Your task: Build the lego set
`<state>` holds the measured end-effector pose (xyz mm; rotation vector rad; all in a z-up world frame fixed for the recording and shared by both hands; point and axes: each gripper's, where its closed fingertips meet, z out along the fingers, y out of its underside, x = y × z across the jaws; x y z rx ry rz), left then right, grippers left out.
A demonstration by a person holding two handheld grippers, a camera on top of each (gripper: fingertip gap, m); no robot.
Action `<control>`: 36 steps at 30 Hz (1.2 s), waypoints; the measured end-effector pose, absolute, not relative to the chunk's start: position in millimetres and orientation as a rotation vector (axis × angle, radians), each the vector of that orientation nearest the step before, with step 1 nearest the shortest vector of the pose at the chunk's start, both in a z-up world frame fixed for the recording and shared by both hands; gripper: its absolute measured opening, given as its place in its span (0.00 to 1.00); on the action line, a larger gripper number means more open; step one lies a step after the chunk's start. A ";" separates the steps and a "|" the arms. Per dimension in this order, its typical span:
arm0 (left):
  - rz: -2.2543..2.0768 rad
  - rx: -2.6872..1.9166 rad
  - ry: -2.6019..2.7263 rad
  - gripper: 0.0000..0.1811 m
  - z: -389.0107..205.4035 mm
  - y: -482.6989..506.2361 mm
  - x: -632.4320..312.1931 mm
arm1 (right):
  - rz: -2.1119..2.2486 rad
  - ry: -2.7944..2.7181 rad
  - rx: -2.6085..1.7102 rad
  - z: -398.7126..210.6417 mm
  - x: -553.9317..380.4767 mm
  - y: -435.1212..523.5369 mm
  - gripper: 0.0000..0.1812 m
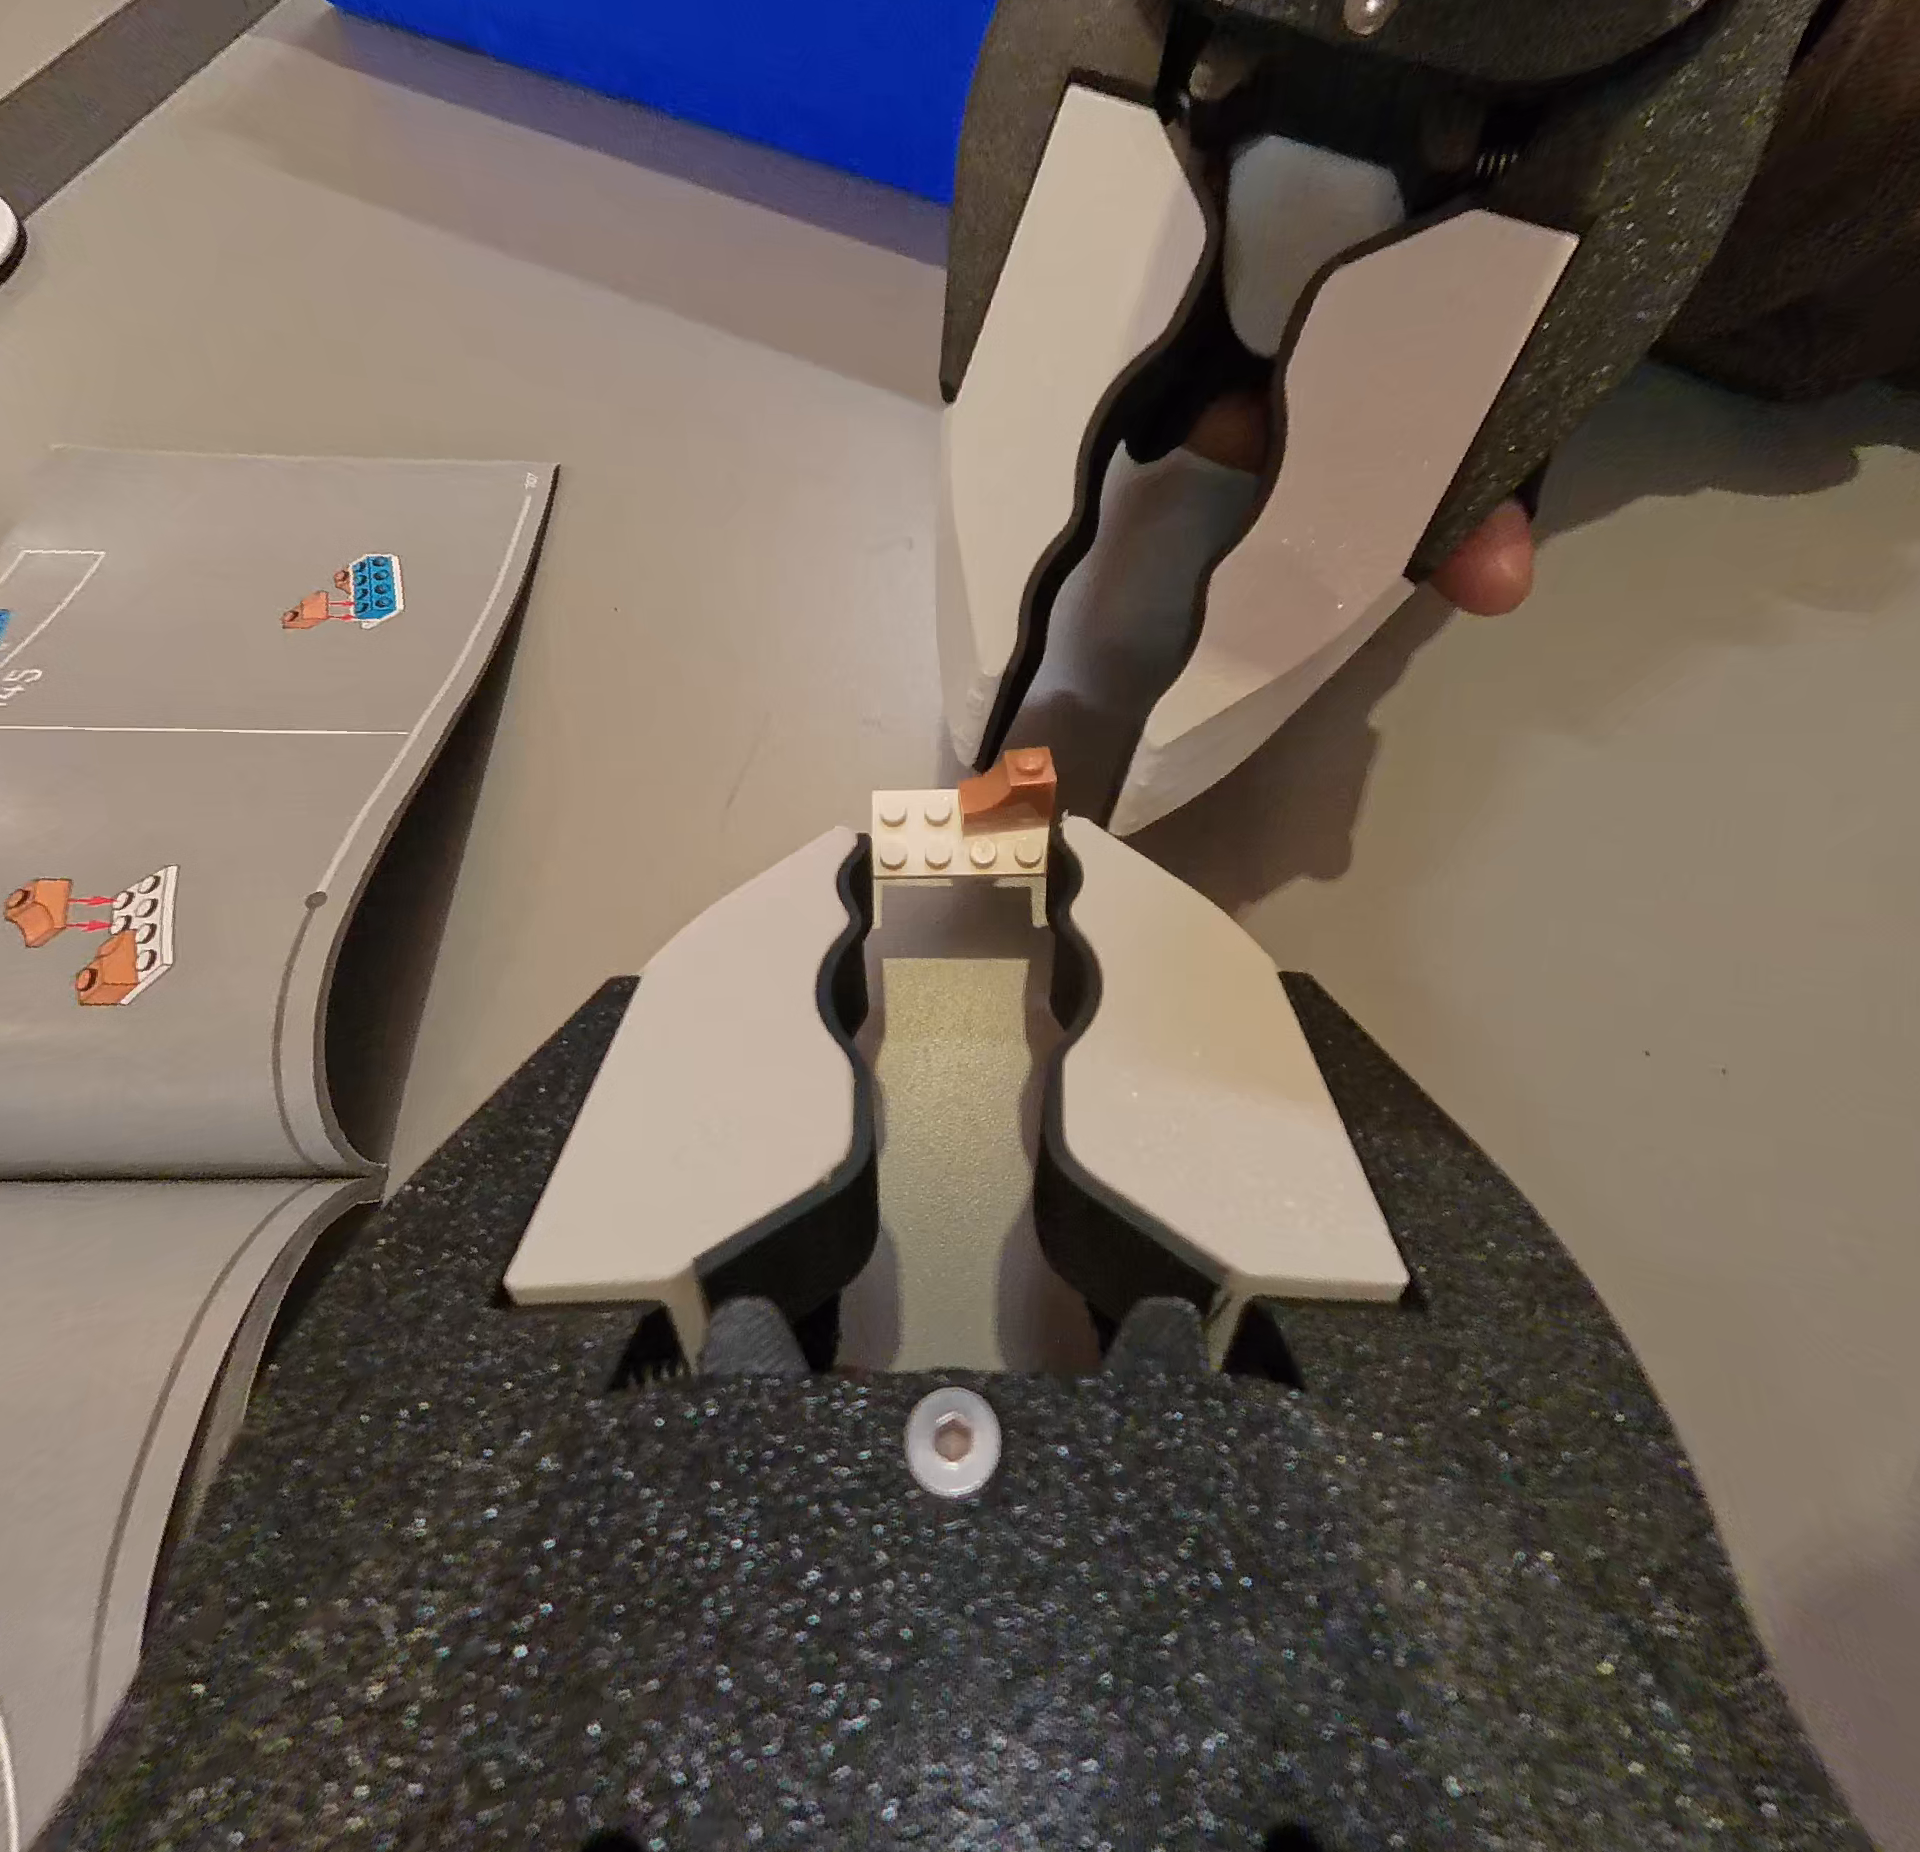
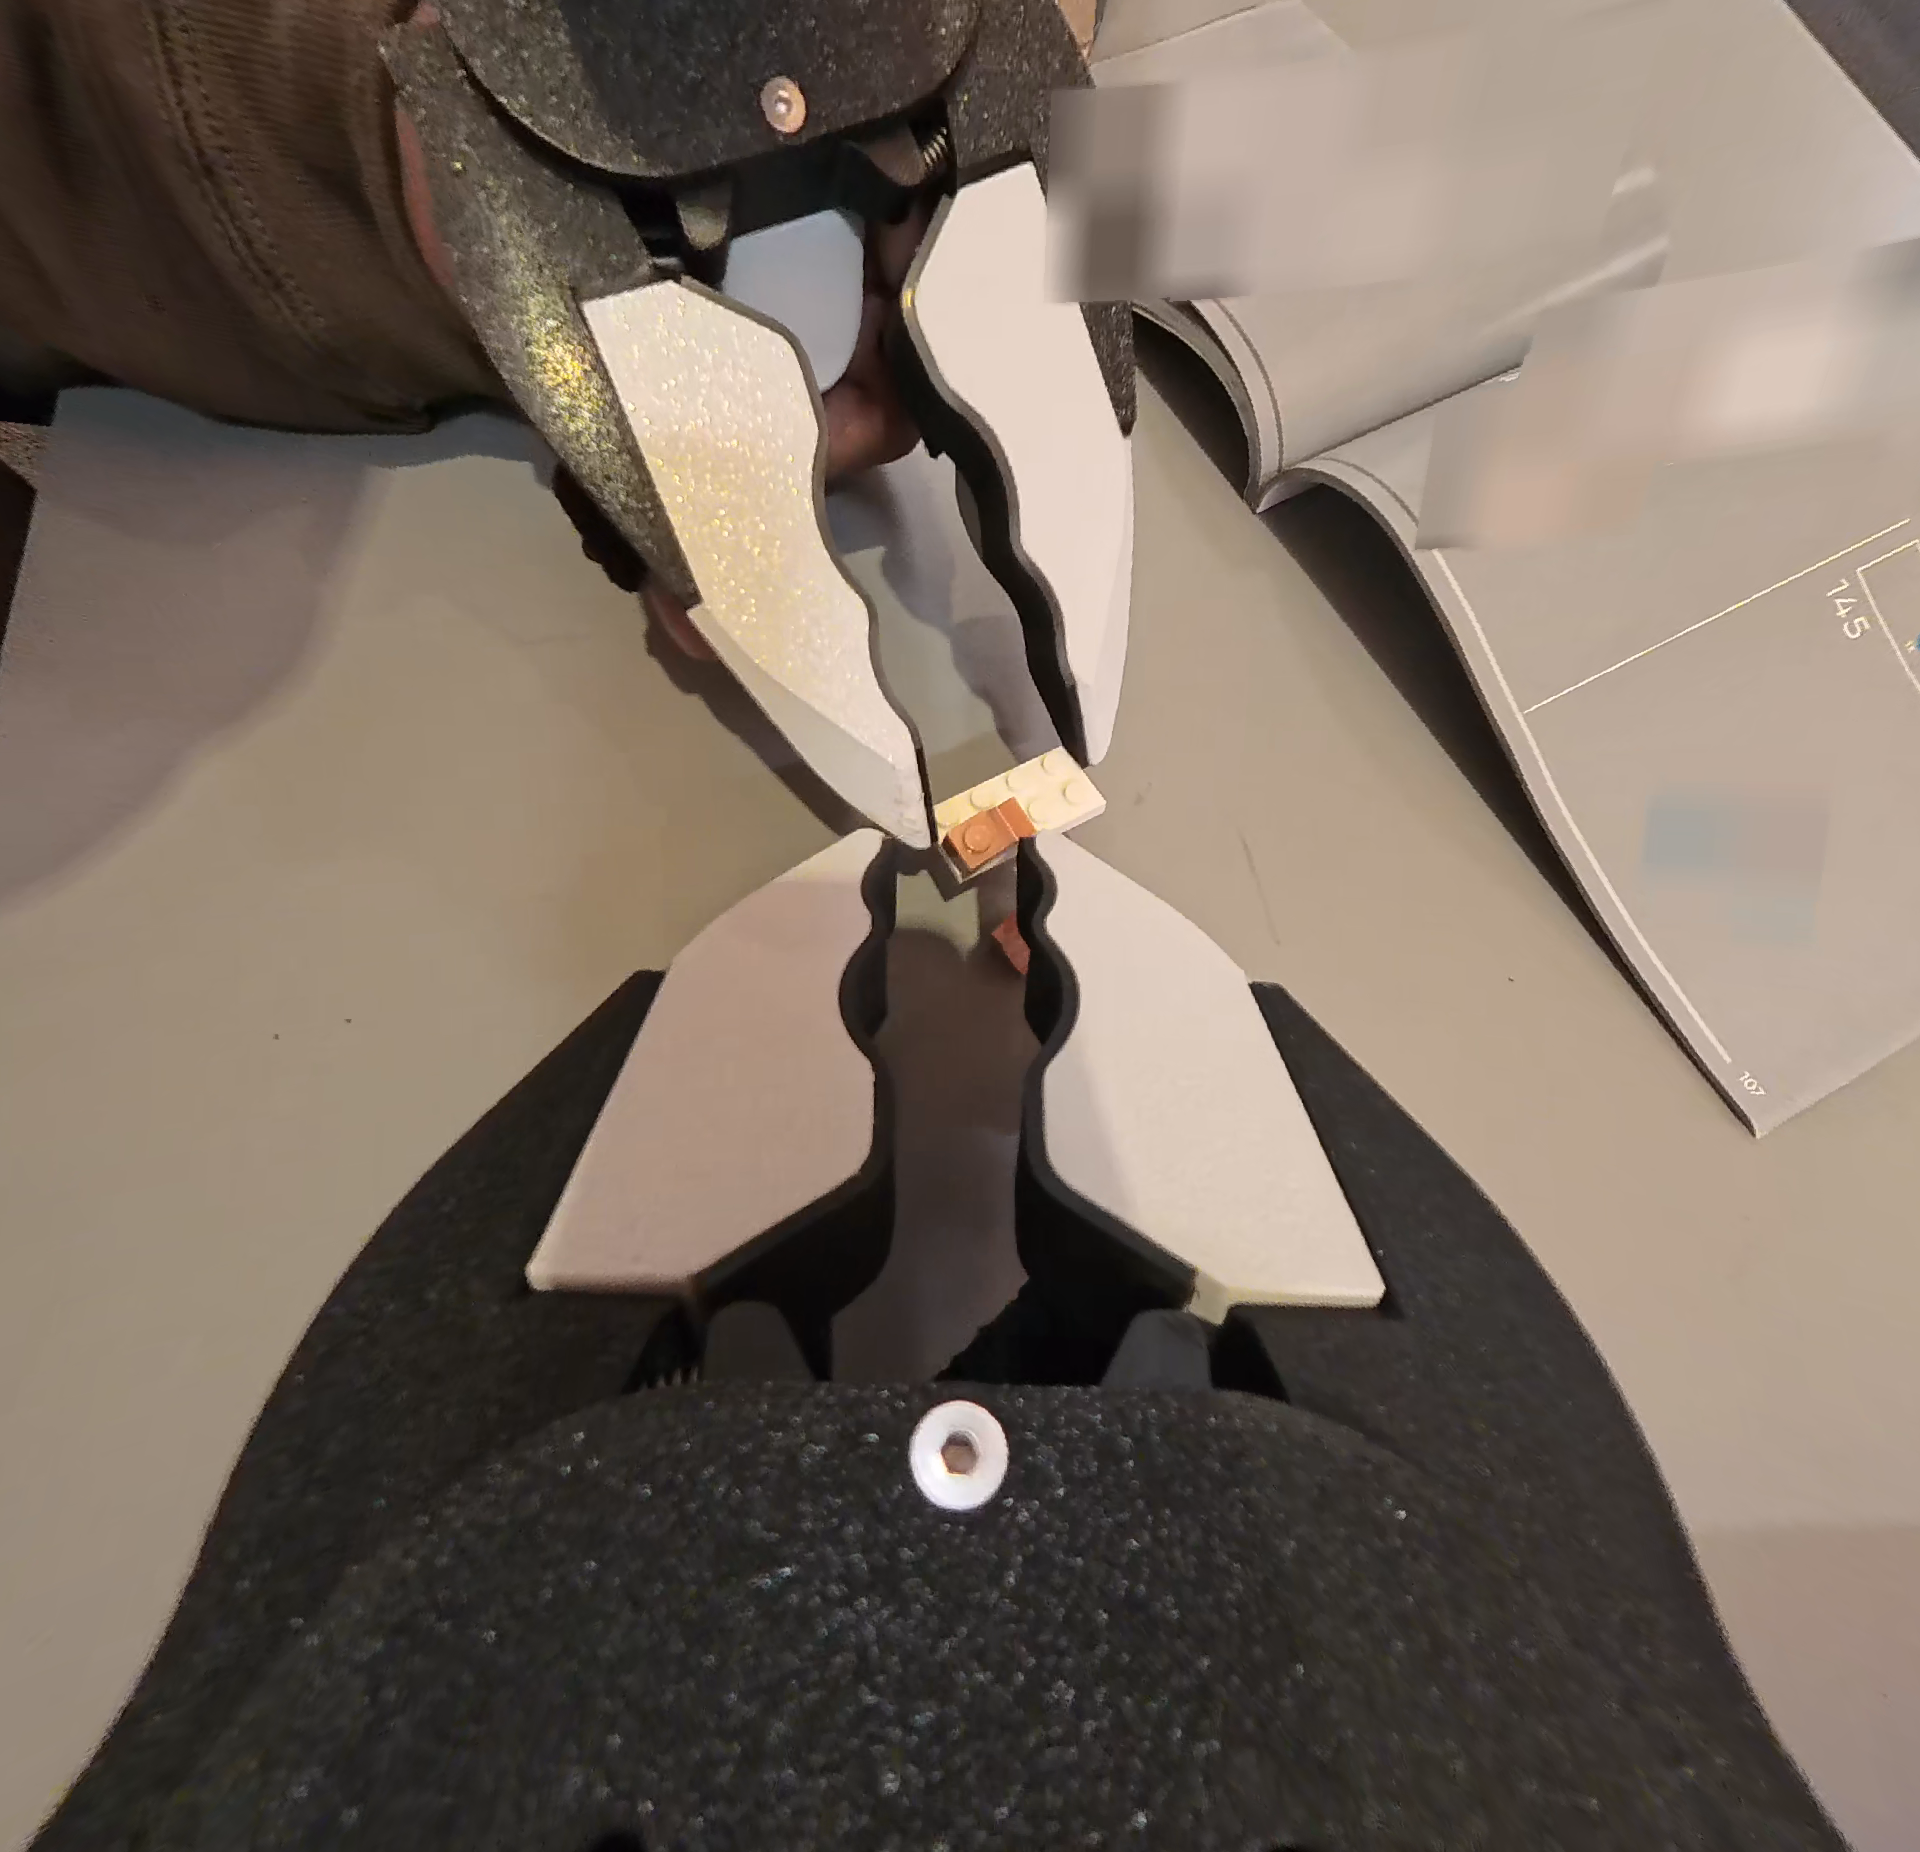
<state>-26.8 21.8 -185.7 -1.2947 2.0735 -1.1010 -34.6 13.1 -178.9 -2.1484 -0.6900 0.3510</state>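
Plate (image 1: 956, 846) of pale tan, studded, sits clamped between the fingertips of the left gripper (image 1: 961, 857), held just above the grey table (image 1: 727, 400). A small brown brick (image 1: 1008, 792) rests on the plate's far right corner, one stud on top. Beyond the plate, the right gripper (image 1: 1049, 794) reaches in from the far side, its two tips flanking the brown brick; its jaws stand narrowly apart, and whether they actually pinch the brick cannot be told from either view.

From the right wrist view, the plate (image 2: 1023, 794) lies crosswise between the two tools, with the brown brick (image 2: 982, 841) on its near edge, just at the tips of the right gripper (image 2: 956, 867). The left gripper (image 2: 997, 794) comes down from beyond the plate, tips pressed against its ends.

An open instruction booklet (image 1: 208, 763) lies left of the plate, pages curling upward. A blue box (image 1: 644, 36) stands well beyond the plate, at the table's far side.
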 end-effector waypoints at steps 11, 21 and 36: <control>-1.099 -1.285 2.079 0.18 -183.7 22.4 -28.1 | 0.338 -0.716 -2.117 -174.8 -36.9 12.9 0.13; -1.149 -1.297 2.074 0.18 -175.2 25.0 -31.9 | 0.119 -0.913 -1.947 -167.0 -32.2 10.6 0.16; -1.159 -1.343 2.080 0.18 -172.6 25.5 -35.4 | -0.407 -1.187 -1.605 -163.4 -36.5 20.9 0.20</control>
